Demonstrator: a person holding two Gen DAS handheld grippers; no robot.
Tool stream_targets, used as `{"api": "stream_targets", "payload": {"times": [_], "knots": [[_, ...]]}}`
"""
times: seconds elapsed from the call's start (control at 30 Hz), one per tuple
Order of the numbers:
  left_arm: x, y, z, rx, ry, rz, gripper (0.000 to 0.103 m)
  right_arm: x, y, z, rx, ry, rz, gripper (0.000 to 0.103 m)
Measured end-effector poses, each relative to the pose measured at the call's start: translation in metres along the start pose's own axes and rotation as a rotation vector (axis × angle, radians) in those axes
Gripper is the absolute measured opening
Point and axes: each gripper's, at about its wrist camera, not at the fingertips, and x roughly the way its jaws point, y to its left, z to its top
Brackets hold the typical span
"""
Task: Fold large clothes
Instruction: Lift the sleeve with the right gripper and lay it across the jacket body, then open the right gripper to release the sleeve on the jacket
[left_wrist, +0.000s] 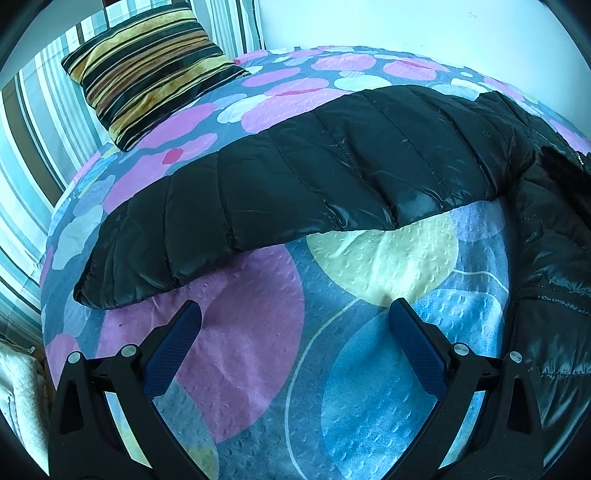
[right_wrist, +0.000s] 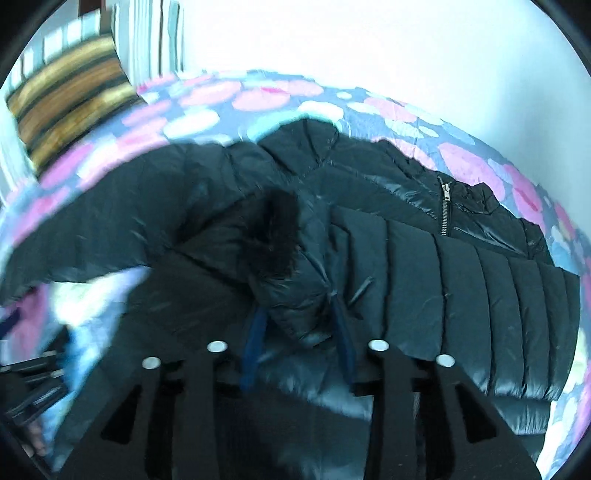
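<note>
A black quilted puffer jacket (left_wrist: 332, 158) lies on a bed with a spotted cover (left_wrist: 258, 332). One sleeve stretches to the left across the cover, its cuff (left_wrist: 96, 288) at the lower left. My left gripper (left_wrist: 295, 314) is open and empty above the cover, just in front of the sleeve. In the right wrist view the jacket (right_wrist: 461, 277) fills the frame, with its zipper (right_wrist: 444, 210) and a black fur trim (right_wrist: 280, 229). My right gripper (right_wrist: 301, 317) is shut on a fold of the jacket by the fur trim.
A striped cushion (left_wrist: 147, 70) lies at the back left of the bed, against striped bedding (left_wrist: 29, 147). A white wall (left_wrist: 406, 22) runs behind the bed. The bed's left edge drops off beside a pale cloth (left_wrist: 18, 387).
</note>
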Motion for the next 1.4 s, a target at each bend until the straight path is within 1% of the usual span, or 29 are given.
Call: {"api": "stream_targets", "payload": {"times": [0.1,0.13,0.17,0.2,0.23,0.27,0.3,0.37,0.4,0.47,0.5,0.6,0.67,0.73,0.8,0.9,1.0,1.07,1.13,1.23,1.33,1.4], "knots": [[0.0,0.002,0.0,-0.008,0.003,-0.008,0.101,-0.048,-0.037,-0.003,0.098,-0.11,0.007,0.038],[0.0,0.002,0.0,-0.009,0.004,-0.01,0.101,-0.06,-0.055,-0.004,0.135,-0.139,-0.016,0.038],[0.0,0.002,0.0,-0.01,0.004,-0.011,0.101,-0.071,-0.08,-0.005,0.183,-0.168,-0.061,0.036],[0.0,0.003,0.0,-0.011,0.004,-0.013,0.101,-0.077,-0.099,-0.005,0.218,-0.185,-0.095,0.031],[0.0,0.003,0.0,-0.013,0.004,-0.014,0.101,-0.082,-0.138,-0.007,0.29,-0.198,-0.161,0.026],[-0.001,0.003,0.0,-0.013,0.004,-0.015,0.101,-0.082,-0.165,-0.009,0.349,-0.196,-0.197,0.019],[-0.001,0.003,0.0,-0.012,0.004,-0.013,0.101,-0.08,-0.2,-0.013,0.433,-0.193,-0.235,0.014],[0.0,0.004,0.0,-0.012,0.004,-0.014,0.101,-0.071,-0.245,-0.018,0.539,-0.17,-0.271,0.013],[0.0,0.004,0.001,-0.011,0.004,-0.013,0.101,-0.059,-0.27,-0.021,0.587,-0.143,-0.272,0.013],[0.0,0.004,0.0,-0.009,0.003,-0.01,0.101,-0.039,-0.288,-0.022,0.615,-0.107,-0.24,0.013],[0.0,0.003,0.0,-0.008,0.003,-0.009,0.101,-0.022,-0.295,-0.022,0.625,-0.072,-0.224,0.012],[0.0,0.003,0.0,-0.005,0.003,-0.004,0.101,0.011,-0.3,-0.026,0.64,-0.006,-0.188,0.013],[0.0,0.001,0.0,-0.001,0.003,0.0,0.101,0.039,-0.301,-0.032,0.623,0.06,-0.169,0.012],[0.0,0.0,0.0,0.004,0.003,0.006,0.101,0.047,-0.298,-0.036,0.611,0.067,-0.174,0.012],[0.0,-0.001,0.0,0.004,0.002,0.007,0.101,0.044,-0.295,-0.031,0.591,0.065,-0.187,0.012],[-0.001,-0.001,0.0,-0.001,0.005,0.001,0.101,0.019,-0.288,-0.03,0.561,0.02,-0.208,0.013],[-0.001,-0.002,0.0,-0.006,0.008,-0.005,0.101,-0.001,-0.285,-0.038,0.572,-0.019,-0.196,0.013],[-0.001,-0.002,0.0,-0.005,0.008,-0.004,0.101,-0.009,-0.276,-0.045,0.555,-0.024,-0.21,0.013],[-0.001,-0.001,0.0,-0.002,0.006,0.0,0.101,-0.003,-0.271,-0.05,0.54,0.005,-0.216,0.013],[-0.001,-0.001,0.0,0.001,0.005,0.004,0.101,0.021,-0.264,-0.06,0.471,0.045,-0.267,0.013],[-0.001,-0.001,0.0,-0.002,0.006,0.001,0.101,0.023,-0.261,-0.058,0.453,0.031,-0.294,0.013],[-0.002,0.0,0.0,-0.005,0.007,-0.003,0.101,0.012,-0.26,-0.055,0.449,0.013,-0.299,0.013]]}}
